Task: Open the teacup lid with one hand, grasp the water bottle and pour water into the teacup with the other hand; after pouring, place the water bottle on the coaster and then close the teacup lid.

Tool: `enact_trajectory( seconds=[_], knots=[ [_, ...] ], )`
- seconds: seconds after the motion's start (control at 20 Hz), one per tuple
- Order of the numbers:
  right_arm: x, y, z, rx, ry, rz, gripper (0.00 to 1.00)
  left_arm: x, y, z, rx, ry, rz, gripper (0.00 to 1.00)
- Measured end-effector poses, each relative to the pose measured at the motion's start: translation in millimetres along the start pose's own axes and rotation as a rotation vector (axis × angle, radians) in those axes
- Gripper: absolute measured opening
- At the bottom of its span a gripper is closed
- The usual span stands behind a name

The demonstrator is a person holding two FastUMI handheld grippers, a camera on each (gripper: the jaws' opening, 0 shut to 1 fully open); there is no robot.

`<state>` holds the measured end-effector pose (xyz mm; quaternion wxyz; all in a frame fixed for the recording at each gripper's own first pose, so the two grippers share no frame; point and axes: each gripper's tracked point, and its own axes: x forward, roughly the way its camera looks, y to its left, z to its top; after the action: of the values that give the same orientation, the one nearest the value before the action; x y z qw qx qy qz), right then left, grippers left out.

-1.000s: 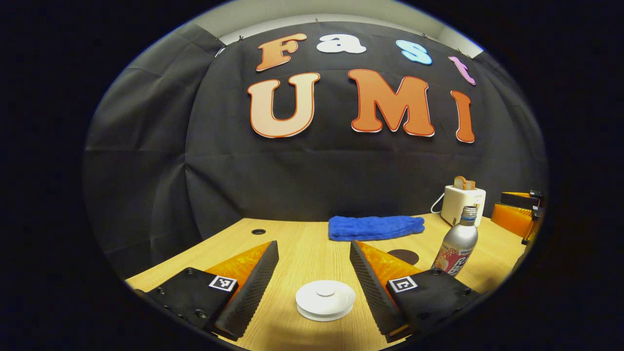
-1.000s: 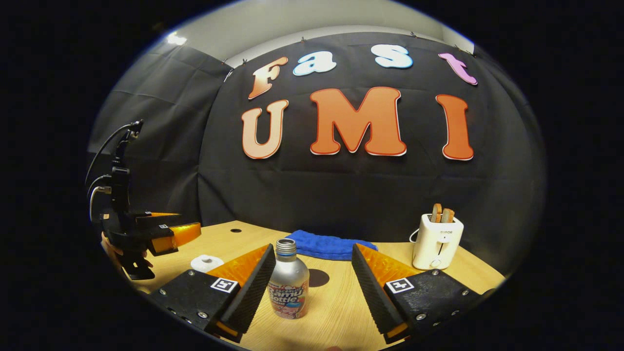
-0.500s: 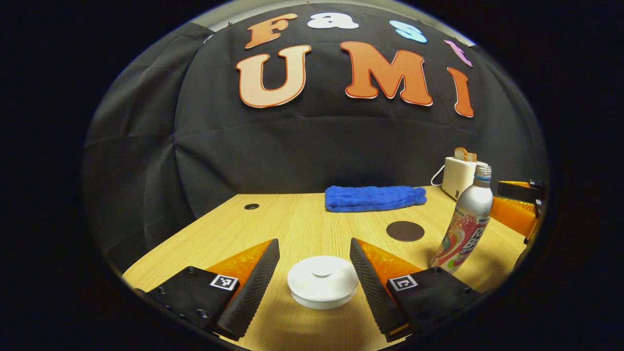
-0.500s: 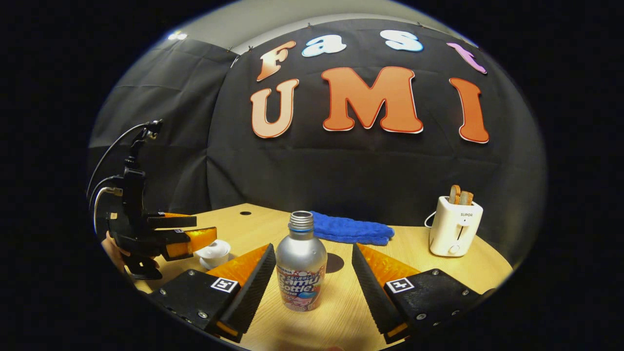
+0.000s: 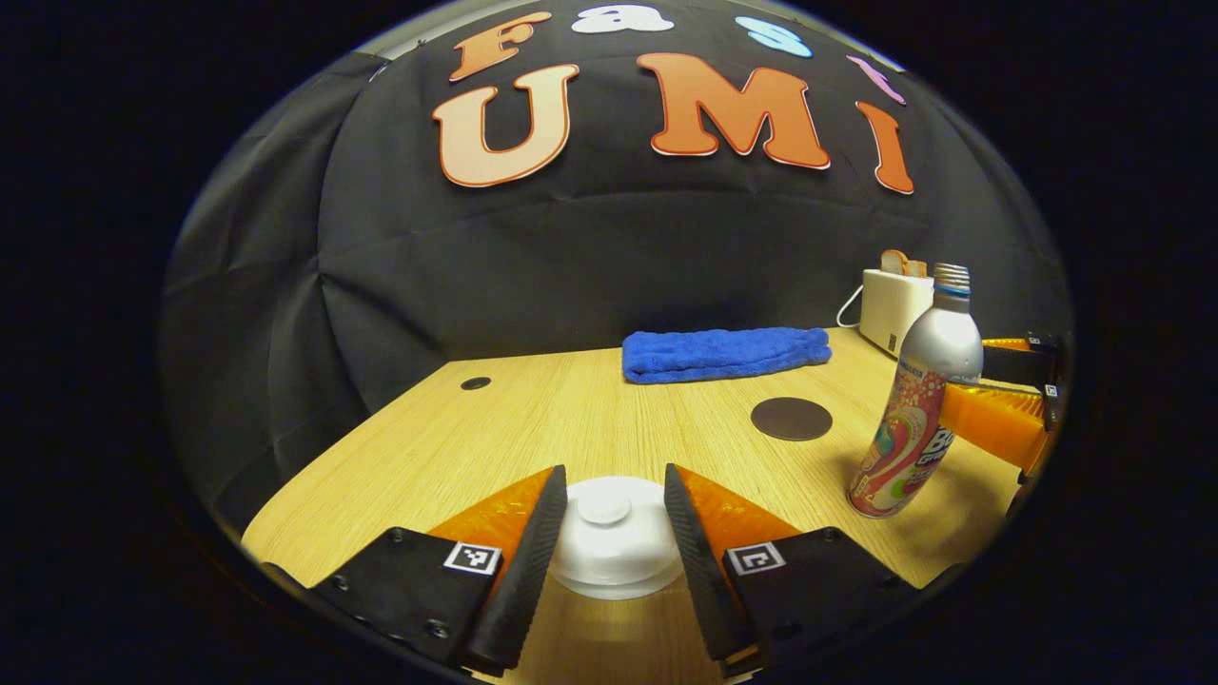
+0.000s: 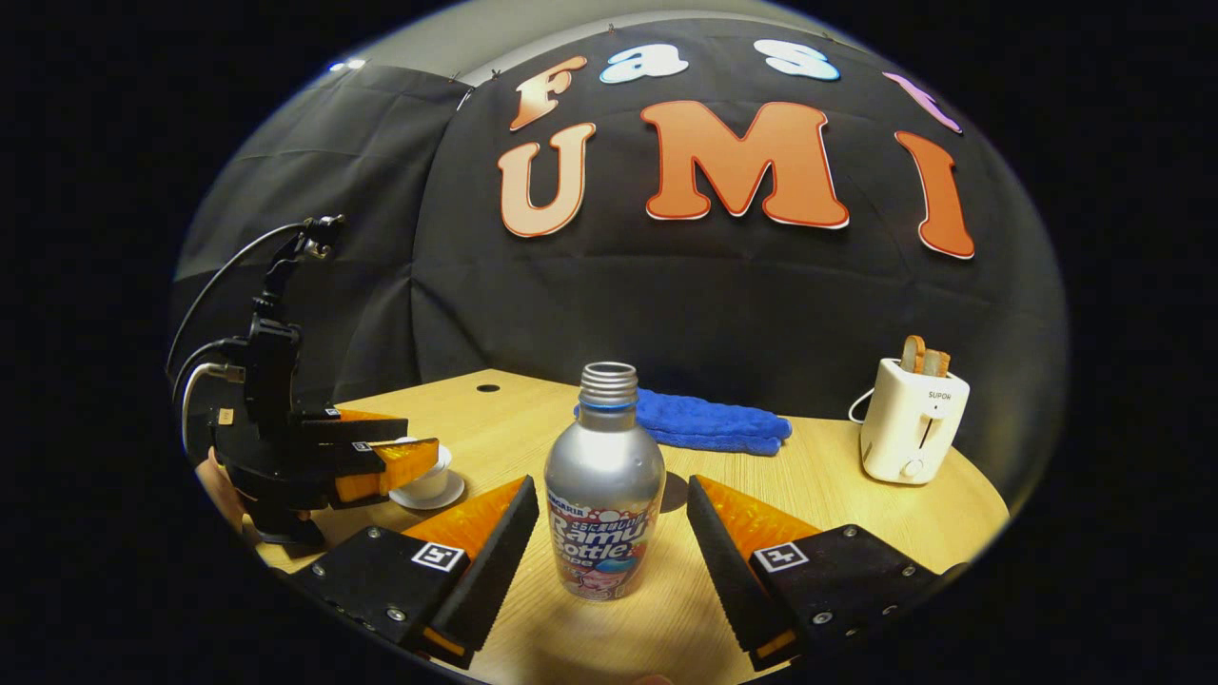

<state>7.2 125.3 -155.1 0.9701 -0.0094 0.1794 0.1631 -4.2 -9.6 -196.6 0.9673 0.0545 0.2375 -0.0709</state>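
The white teacup lid [image 5: 609, 538] sits between the fingers of my left gripper [image 5: 614, 471], and both fingers press on its sides. In the right gripper view the left gripper [image 6: 404, 455] is at the white teacup [image 6: 430, 483] on its saucer. The silver water bottle [image 6: 606, 476] stands upright and uncapped between the fingers of my open right gripper [image 6: 607, 480], with a gap on each side. The bottle [image 5: 915, 404] also appears at the right of the left gripper view, with the right gripper's fingers [image 5: 994, 423] around it. The dark round coaster [image 5: 791, 419] lies flat behind.
A folded blue towel [image 5: 725, 352] lies at the back of the wooden table [image 5: 533, 419]. A white toaster [image 6: 912, 433] with bread stands at the back right. A person's hand [image 6: 217, 490] holds the left gripper. A small hole [image 5: 475, 383] is at the table's far left.
My left gripper came down and forward over the lid and its fingers narrowed onto it. My right gripper moved forward so the bottle now stands deeper between its fingers.
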Motion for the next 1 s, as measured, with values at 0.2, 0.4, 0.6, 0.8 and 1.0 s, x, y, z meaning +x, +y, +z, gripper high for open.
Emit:
enact_trajectory(
  seconds=[0.2,0.4,0.6,0.8,1.0],
  knots=[
    [4.1,2.0,-6.6,0.002,0.019,0.003,0.95,6.1,2.3,-2.9,0.0,0.012,0.008,0.5],
    [7.9,0.7,-10.0,0.003,0.032,0.003,0.95,7.1,6.9,0.9,-0.002,0.005,0.029,0.39],
    [10.4,1.3,-12.1,0.001,0.043,0.003,0.95,8.3,6.7,-0.8,-0.006,-0.002,0.023,0.33],
    [14.1,2.6,-16.0,-0.003,0.059,0.0,0.95,5.4,10.4,5.2,-0.014,-0.029,0.025,0.33],
    [20.8,4.6,-22.9,-0.003,0.083,0.0,0.95,2.7,19.4,10.2,0.008,-0.048,0.058,0.33]
  ],
)
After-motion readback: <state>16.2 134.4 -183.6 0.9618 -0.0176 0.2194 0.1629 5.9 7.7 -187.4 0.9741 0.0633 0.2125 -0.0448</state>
